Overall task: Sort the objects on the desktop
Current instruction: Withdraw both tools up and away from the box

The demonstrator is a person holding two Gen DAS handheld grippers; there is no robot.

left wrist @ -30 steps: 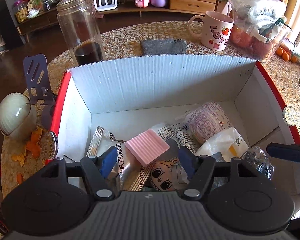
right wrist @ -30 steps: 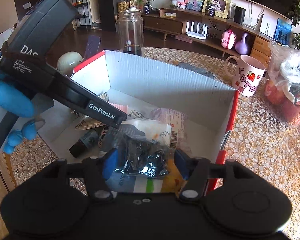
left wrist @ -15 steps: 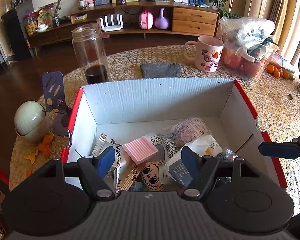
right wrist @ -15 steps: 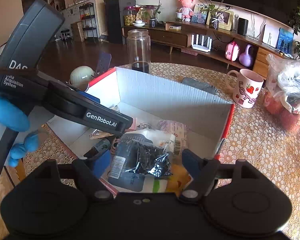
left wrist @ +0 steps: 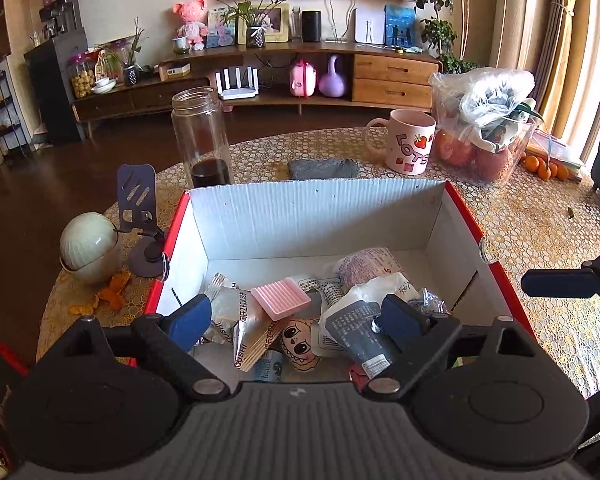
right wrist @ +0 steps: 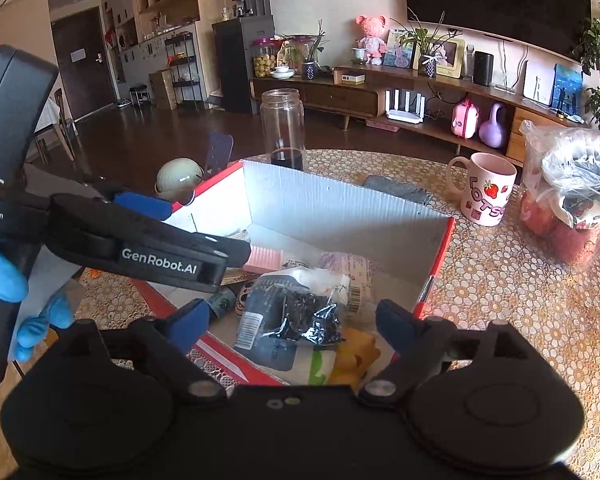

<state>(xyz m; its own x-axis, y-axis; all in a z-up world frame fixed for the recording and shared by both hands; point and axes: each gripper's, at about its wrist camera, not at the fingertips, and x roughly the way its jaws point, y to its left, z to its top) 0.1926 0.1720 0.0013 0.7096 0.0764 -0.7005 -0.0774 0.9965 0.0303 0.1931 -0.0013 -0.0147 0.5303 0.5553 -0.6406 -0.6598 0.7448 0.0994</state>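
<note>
Centre frame: red-edged cardboard box (left wrist: 320, 216) holding a pink ridged block (left wrist: 281, 297), snack packets (left wrist: 364, 268) and a crinkled dark packet (right wrist: 300, 316). Left gripper (left wrist: 296, 320) and right gripper (right wrist: 292, 326) hover above, jaws apart, empty. Upper left: glass jar (left wrist: 202, 136) with dark liquid at its bottom.

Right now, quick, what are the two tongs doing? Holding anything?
Left tongs: open, holding nothing, above the box.
Right tongs: open, holding nothing, above the box's near corner.
</note>
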